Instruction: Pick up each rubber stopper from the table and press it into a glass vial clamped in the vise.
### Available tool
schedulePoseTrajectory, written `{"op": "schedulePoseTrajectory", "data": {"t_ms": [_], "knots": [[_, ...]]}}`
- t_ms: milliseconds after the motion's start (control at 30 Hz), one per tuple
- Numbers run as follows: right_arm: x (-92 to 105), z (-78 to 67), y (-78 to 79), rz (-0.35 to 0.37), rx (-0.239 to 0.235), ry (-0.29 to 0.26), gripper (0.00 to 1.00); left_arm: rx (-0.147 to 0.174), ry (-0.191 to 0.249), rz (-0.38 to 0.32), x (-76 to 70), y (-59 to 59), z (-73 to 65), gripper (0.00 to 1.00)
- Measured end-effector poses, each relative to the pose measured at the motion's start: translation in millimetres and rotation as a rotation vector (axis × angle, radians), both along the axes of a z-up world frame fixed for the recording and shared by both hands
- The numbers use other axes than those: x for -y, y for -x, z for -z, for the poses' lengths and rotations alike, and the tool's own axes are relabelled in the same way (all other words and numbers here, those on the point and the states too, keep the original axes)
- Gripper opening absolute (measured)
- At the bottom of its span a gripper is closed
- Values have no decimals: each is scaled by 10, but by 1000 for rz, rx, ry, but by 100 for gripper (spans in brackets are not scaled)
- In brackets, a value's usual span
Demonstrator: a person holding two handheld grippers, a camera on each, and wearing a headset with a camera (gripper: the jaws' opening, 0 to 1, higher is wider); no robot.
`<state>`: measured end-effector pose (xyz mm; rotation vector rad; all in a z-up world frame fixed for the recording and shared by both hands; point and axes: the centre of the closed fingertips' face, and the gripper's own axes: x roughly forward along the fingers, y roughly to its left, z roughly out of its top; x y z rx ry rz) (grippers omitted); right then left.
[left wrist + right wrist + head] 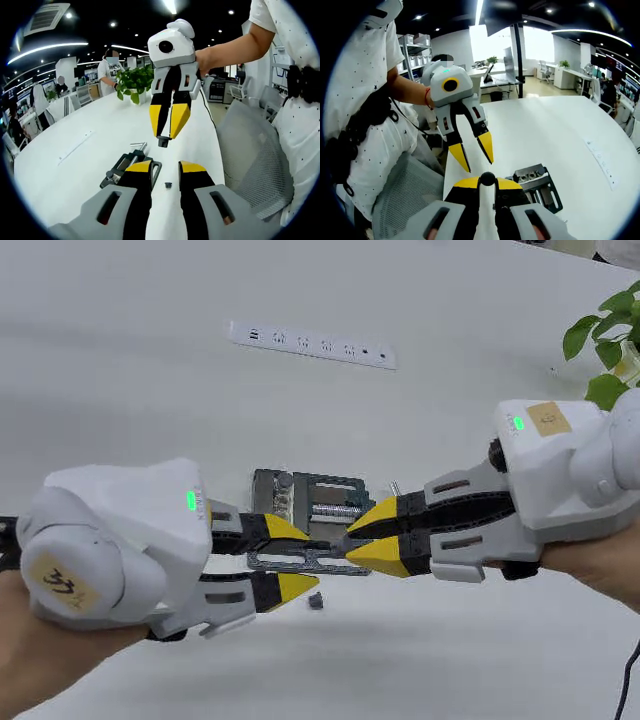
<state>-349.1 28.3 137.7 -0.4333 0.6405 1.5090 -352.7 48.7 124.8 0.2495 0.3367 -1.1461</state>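
Observation:
My right gripper (347, 543) is shut on a small dark rubber stopper (487, 178), which sits pinched at its yellow tips above the table. The same stopper (163, 142) shows at those tips in the left gripper view. My left gripper (312, 560) is open with nothing between its jaws and faces the right one tip to tip. A second dark stopper (316, 600) lies on the table just below the left jaws. The grey vise (310, 505) sits on the white table behind both grippers, with glass vials (284, 502) at its left end.
A white power strip (310, 344) lies farther back on the table (150, 390). A potted plant (610, 340) stands at the right edge. A mesh chair (250, 150) stands beside the table, and people stand in the room behind.

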Motion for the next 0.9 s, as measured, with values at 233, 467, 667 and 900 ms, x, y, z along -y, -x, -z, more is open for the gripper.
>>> {"op": "schedulePoseTrajectory", "data": {"t_ms": [233,467,667,900], "knots": [[-89,35,-185,16,26,57,5,-15,11,-83,-262,-97,83,30],[-217,95,-396,20,45,116,5,-28,27,-143,-469,-205,165,40],[-277,207,-598,34,54,178,5,-34,37,-171,-552,-264,258,55],[-338,418,-764,30,51,265,5,-63,67,-191,-595,-302,382,72]]}}
